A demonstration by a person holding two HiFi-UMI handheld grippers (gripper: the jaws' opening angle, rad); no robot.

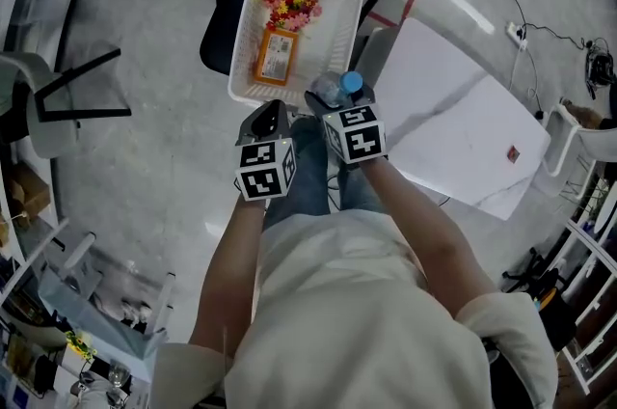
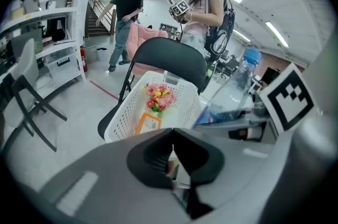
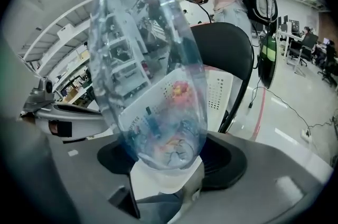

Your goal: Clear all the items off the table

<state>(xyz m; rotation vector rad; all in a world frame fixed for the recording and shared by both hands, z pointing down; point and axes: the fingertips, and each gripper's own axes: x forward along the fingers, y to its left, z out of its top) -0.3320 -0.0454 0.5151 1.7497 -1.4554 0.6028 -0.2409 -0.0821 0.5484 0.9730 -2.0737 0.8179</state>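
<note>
A white perforated basket (image 1: 245, 31) sits on a black chair (image 1: 220, 36) just ahead of me. It holds a bunch of pink and yellow flowers (image 1: 287, 4) and an orange packet (image 1: 275, 57). My right gripper (image 1: 333, 100) is shut on a clear plastic bottle (image 1: 334, 90) with a blue cap, held upright at the basket's near right corner. In the right gripper view the bottle (image 3: 150, 70) fills the space between the jaws. My left gripper (image 1: 270, 116) hovers by the basket's near edge, and its jaws (image 2: 172, 151) stand shut with nothing clearly between them.
A white table (image 1: 463, 137) stands to the right of the basket. A grey folding chair (image 1: 67, 94) and shelving stand at the left. In the left gripper view, two people (image 2: 125, 17) stand beyond the chair back (image 2: 169, 56).
</note>
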